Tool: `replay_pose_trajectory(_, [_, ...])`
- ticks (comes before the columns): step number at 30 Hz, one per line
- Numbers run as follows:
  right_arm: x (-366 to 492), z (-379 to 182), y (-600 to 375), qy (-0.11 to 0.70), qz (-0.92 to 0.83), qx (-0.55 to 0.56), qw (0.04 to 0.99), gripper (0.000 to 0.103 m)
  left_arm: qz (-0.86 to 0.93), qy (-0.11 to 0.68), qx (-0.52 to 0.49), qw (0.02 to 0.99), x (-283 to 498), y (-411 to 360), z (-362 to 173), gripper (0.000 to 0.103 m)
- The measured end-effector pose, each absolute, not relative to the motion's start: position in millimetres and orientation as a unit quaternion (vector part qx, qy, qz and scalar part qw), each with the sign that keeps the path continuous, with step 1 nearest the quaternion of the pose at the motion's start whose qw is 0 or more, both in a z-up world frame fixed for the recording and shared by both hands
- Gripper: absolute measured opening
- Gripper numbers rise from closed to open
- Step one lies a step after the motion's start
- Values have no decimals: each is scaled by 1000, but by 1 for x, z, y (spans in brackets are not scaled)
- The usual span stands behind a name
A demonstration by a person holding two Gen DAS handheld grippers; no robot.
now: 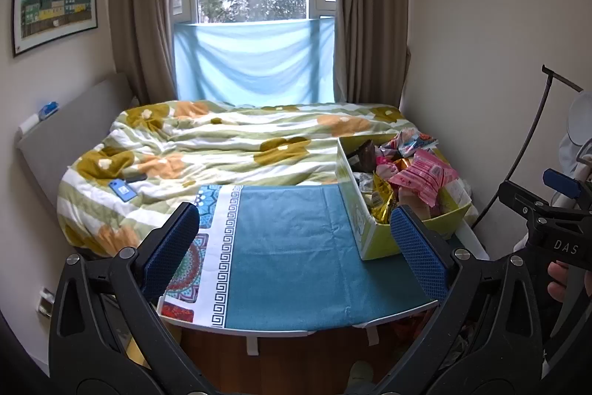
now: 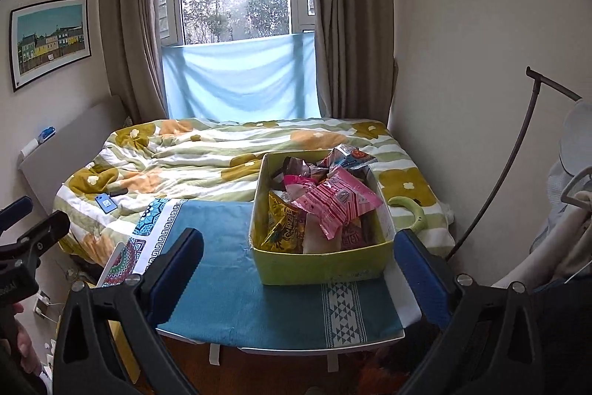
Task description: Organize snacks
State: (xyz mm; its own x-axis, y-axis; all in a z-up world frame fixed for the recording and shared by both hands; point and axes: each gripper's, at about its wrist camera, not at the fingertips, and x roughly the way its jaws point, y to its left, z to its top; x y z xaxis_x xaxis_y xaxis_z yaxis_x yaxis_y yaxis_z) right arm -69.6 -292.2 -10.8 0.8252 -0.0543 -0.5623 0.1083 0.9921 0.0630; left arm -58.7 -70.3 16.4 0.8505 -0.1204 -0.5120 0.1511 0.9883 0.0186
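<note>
A yellow-green box [image 2: 322,265] full of snack packets stands on the right part of a small table with a teal cloth [image 2: 222,284]. A pink packet [image 2: 336,198] lies on top, a yellow one [image 2: 285,228] at the front left. In the left wrist view the box [image 1: 373,236] sits at the table's right edge with the pink packet [image 1: 425,176] on top. My left gripper [image 1: 296,228] is open and empty, above the table's near edge. My right gripper [image 2: 299,254] is open and empty, just in front of the box.
A bed with a flowered quilt [image 2: 192,154] lies behind the table, with a blue card [image 2: 105,202] on it. A green curved thing [image 2: 410,206] lies on the quilt right of the box. A stand with a cable [image 2: 510,154] is at the right wall.
</note>
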Motion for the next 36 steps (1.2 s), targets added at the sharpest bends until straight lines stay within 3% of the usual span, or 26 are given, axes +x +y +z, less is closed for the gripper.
replay_pose_trajectory(36, [-60,-14,-286,297,-41,45,953,102,-68,271,32,960,-47,-67,10,102])
